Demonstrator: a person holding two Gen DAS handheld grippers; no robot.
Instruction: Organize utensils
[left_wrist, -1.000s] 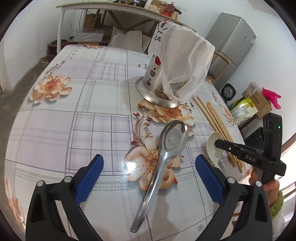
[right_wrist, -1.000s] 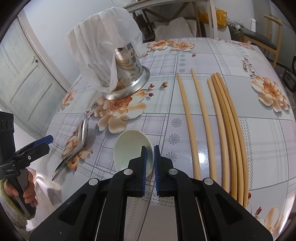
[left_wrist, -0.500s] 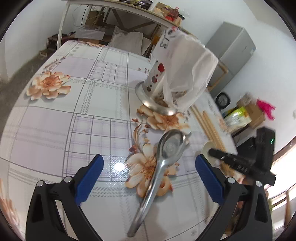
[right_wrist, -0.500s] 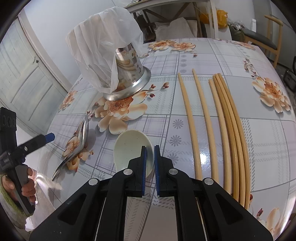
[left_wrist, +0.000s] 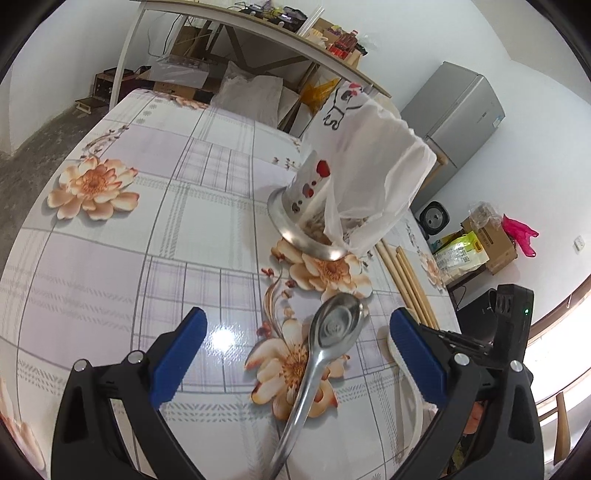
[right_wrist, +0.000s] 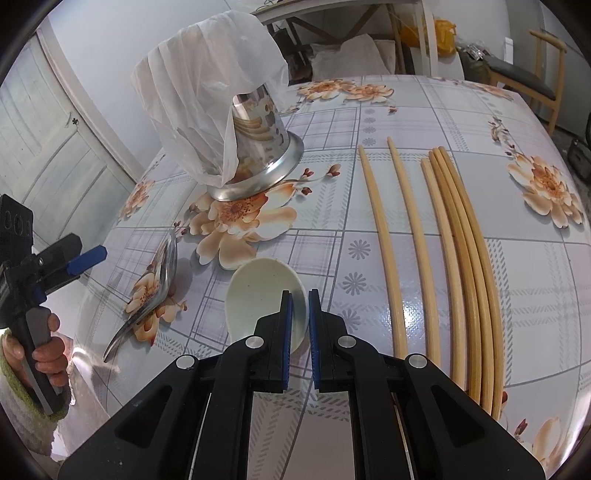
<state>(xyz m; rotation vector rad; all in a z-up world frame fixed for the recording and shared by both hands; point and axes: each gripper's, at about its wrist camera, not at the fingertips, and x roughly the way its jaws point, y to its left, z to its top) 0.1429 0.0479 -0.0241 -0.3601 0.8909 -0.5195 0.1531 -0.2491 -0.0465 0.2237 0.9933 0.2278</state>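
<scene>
A glossy floral-and-plaid oilcloth covers the surface (right_wrist: 406, 110), throwing back a bright glare spot in the left wrist view. In the upper centre of the right wrist view stands a perforated steel utensil holder (right_wrist: 258, 147) with a flared rim, half draped in a crinkled, translucent white plastic bag (right_wrist: 207, 96); what the holder contains is veiled and hard to make out. On the right side of that view lie six long, pale wooden chopsticks (right_wrist: 454, 251), smooth and round, two set apart and four bunched close (the fisheye lens bends them).

The right gripper (right_wrist: 298, 325) sits at lower centre, its blue pads nearly together and clamped on the matte, off-white ceramic spoon (right_wrist: 258, 288); the spoon's handle is hidden between and beneath the fingers, only the oval bowl showing, low over the cloth.

In the left wrist view the left gripper (left_wrist: 295, 350) stands wide apart, holding nothing, with a polished metal spoon (left_wrist: 328, 343) lying bowl-up on the cloth between the fingers. Its handle end is cut off by the bottom edge. The ceramic spoon's rim peeks out behind the right-hand finger.
</scene>
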